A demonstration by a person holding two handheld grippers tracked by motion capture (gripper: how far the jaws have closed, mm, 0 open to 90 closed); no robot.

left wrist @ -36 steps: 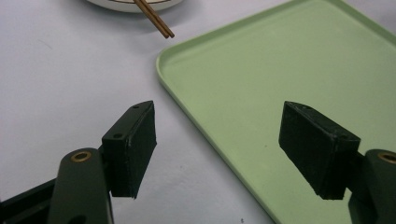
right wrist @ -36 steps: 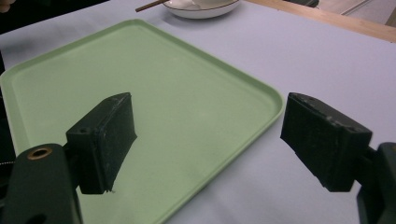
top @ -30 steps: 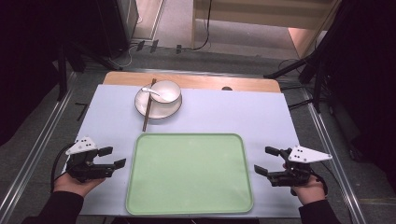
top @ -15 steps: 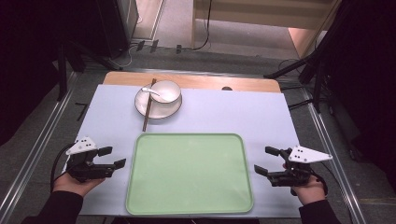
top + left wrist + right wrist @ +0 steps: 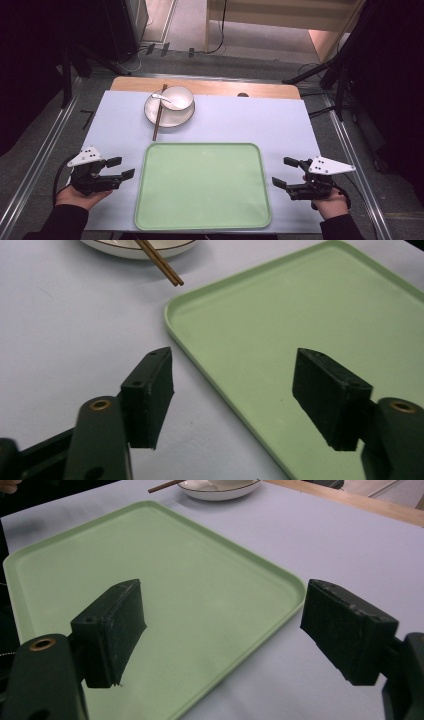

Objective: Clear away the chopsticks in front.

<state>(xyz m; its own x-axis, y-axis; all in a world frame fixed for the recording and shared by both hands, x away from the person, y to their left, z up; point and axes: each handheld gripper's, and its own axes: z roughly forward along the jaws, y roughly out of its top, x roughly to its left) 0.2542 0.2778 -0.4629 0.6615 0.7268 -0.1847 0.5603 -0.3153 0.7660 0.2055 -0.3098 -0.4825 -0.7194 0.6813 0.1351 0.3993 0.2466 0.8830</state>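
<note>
I hold my left hand-held gripper (image 5: 119, 169) and right hand-held gripper (image 5: 286, 172) open and empty beside the green tray (image 5: 202, 185), its jaws having just closed slightly, before, I judge, reaching for the bowl (image 5: 175, 98).

Left gripper (image 5: 235, 395) at bottom of frame: two black jaws wide apart, nothing between them, having just closed in slightly. Left jaw over pale table (image 5: 65, 335), right jaw over green tray (image 5: 300, 305). Tray rim runs diagonally from centre top toward lower right. Brown chopsticks (image 5: 160, 262) at top, tips resting off white plate (image 5: 135, 247) at upper edge.
</note>
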